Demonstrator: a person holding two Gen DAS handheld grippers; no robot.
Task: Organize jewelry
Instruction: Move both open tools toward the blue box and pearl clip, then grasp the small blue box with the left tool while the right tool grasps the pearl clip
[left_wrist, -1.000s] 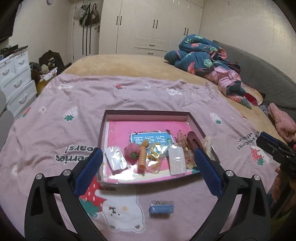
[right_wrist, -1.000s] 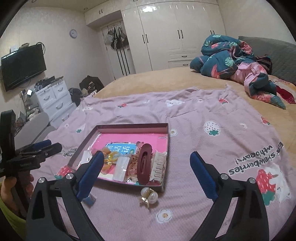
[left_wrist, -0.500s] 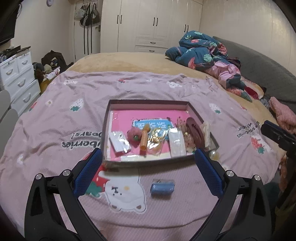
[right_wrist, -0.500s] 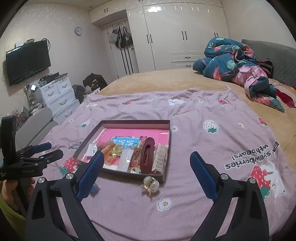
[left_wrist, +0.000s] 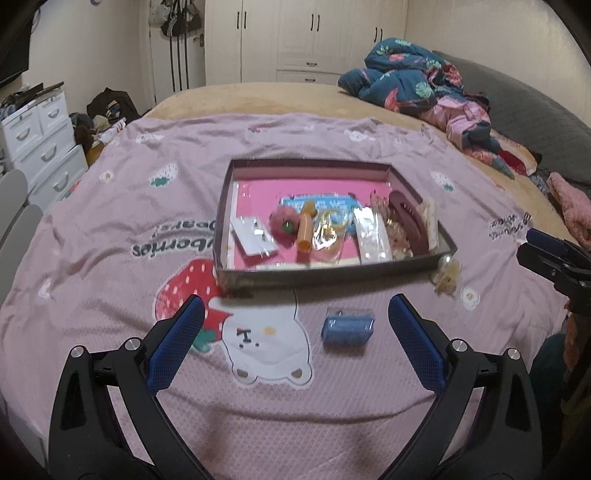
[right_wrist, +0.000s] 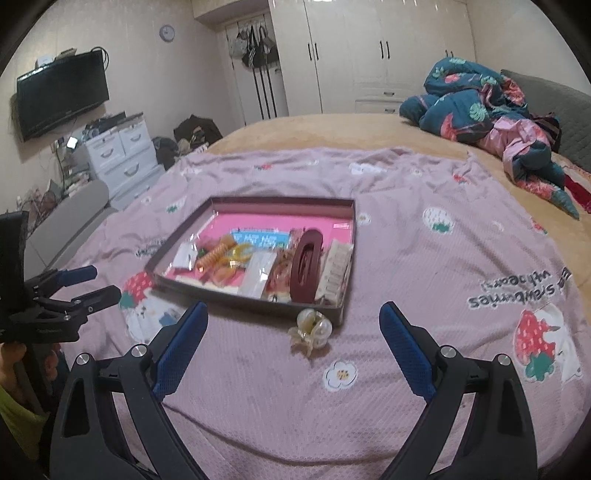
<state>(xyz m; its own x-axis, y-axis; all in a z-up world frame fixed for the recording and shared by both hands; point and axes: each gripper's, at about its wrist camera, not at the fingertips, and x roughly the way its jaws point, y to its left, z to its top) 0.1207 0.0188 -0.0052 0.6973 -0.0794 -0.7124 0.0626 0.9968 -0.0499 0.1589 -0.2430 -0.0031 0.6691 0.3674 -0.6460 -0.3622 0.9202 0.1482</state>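
A shallow dark box (left_wrist: 328, 274) with a pink floor lies on the bed; it also shows in the right wrist view (right_wrist: 258, 301). It holds a dark red claw clip (right_wrist: 306, 265), a cream clip (right_wrist: 336, 273), an orange spiral tie (left_wrist: 306, 229) and small plastic packets. A small blue packet (left_wrist: 347, 328) lies on the blanket in front of the box, between the tips of my open, empty left gripper (left_wrist: 293, 341). A pearl-and-gold hair clip (right_wrist: 312, 330) lies by the box's near right corner, just ahead of my open, empty right gripper (right_wrist: 293, 347).
A pink strawberry-print blanket (right_wrist: 424, 258) covers the bed. Crumpled blue and pink bedding (right_wrist: 491, 110) lies at the far right by a grey headboard. White drawers (right_wrist: 118, 155) and a wall TV (right_wrist: 61, 98) stand left of the bed.
Both grippers have drawn back toward the bed's near edge, so the box looks farther off. The blue packet now sits between the left gripper's tips. Nothing was picked up.
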